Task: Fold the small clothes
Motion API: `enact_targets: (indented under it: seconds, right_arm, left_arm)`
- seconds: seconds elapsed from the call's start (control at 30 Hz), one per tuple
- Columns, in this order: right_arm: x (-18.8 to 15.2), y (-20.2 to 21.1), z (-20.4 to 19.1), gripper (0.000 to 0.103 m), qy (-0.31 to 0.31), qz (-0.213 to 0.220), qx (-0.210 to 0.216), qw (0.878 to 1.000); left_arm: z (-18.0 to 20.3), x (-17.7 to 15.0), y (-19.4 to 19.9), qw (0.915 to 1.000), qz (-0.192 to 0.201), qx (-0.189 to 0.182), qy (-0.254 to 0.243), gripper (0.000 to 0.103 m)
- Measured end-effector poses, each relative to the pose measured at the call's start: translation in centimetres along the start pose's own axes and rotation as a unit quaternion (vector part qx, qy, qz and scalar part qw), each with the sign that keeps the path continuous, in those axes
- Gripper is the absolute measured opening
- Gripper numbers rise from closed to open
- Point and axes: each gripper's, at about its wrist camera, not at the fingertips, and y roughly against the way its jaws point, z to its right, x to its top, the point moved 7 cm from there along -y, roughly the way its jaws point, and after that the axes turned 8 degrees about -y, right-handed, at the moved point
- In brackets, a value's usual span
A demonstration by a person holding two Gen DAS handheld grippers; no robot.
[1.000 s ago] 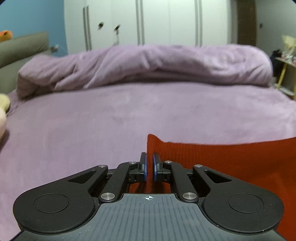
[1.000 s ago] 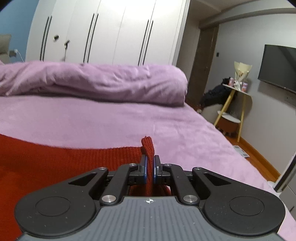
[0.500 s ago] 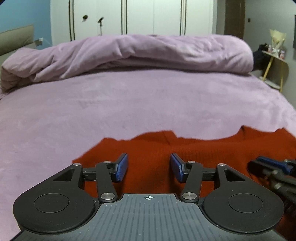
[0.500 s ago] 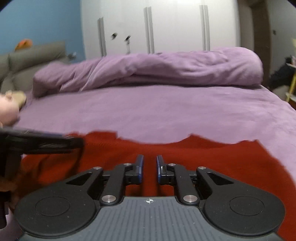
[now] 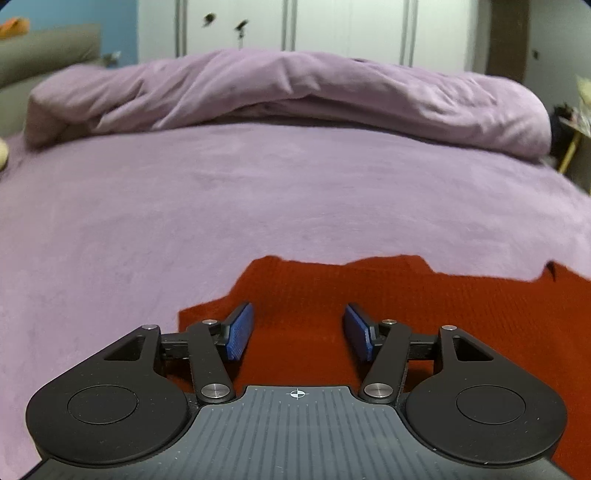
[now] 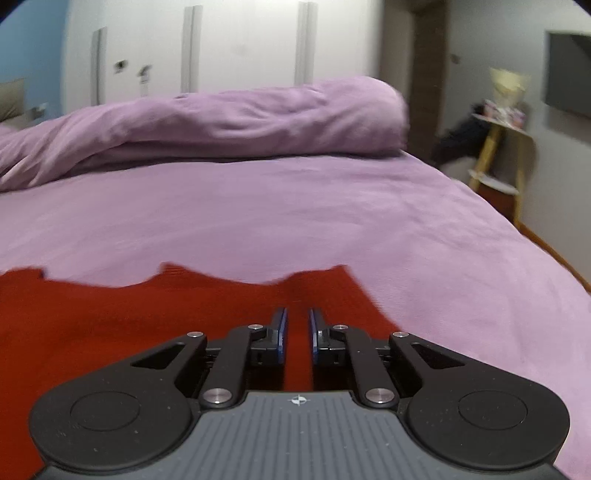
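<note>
red knit garment (image 5: 406,317) spread flat on the purple bed (image 5: 258,206), near edge. left gripper (image 5: 298,330) opening wide above the cloth, gripping nothing. right gripper (image 6: 297,338) narrowing, nothing pinched. likely between folds; next calls for regrasping an edge.

1. Your garment (image 5: 406,314) lies flat on the bed (image 5: 258,206), at the near edge.
2. Your left tongs (image 5: 298,330) hang over its left end; your right tongs (image 6: 297,338) over its right end.
3. Behind it, across open bed, the rolled duvet (image 5: 295,88) runs side to side.
4. Wardrobe doors (image 5: 351,26) stand behind the duvet.
5. A side stand (image 6: 498,162) sits right of the bed.
</note>
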Motion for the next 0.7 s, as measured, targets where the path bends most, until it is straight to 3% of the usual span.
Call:
enact_targets:
  seconds: [0.07, 0.17, 0.37, 0.43, 0.53, 0.7]
  right_arm:
    - [0.0, -0.2, -0.1, 0.01, 0.001, 0.0, -0.008, 1.0]
    - [0.1, 0.0, -2.1, 0.011, 0.053, 0.006, -0.036, 0.998]
    - [-0.5, 3.0, -8.1, 0.012, 0.115, 0.014, 0.055, 0.992]
    - [-1.3, 2.2, -9.0, 0.012, 0.141, 0.001, 0.06, 0.988]
    - [-1.6, 0.2, -7.3, 0.012, 0.137, -0.011, 0.02, 0.99]
    - [0.7, -0.6, -0.6, 0.009, 0.024, 0.006, -0.078, 0.997]
  left_arm:
    - [0.0, 0.1, 0.2, 0.9999, -0.002, 0.005, -0.013, 0.062]
    - [0.4, 0.2, 0.8, 0.9996, -0.01, 0.009, -0.024, 0.061]
    - [0.6, -0.1, 1.1, 0.999, -0.009, 0.016, -0.041, 0.064]
    - [0.4, -0.2, 1.0, 0.9989, -0.008, 0.014, -0.045, 0.064]
    - [0.4, -0.4, 1.0, 0.9982, -0.003, 0.014, -0.059, 0.065]
    - [-0.6, -0.7, 1.7, 0.9988, 0.004, 0.012, -0.048, 0.065]
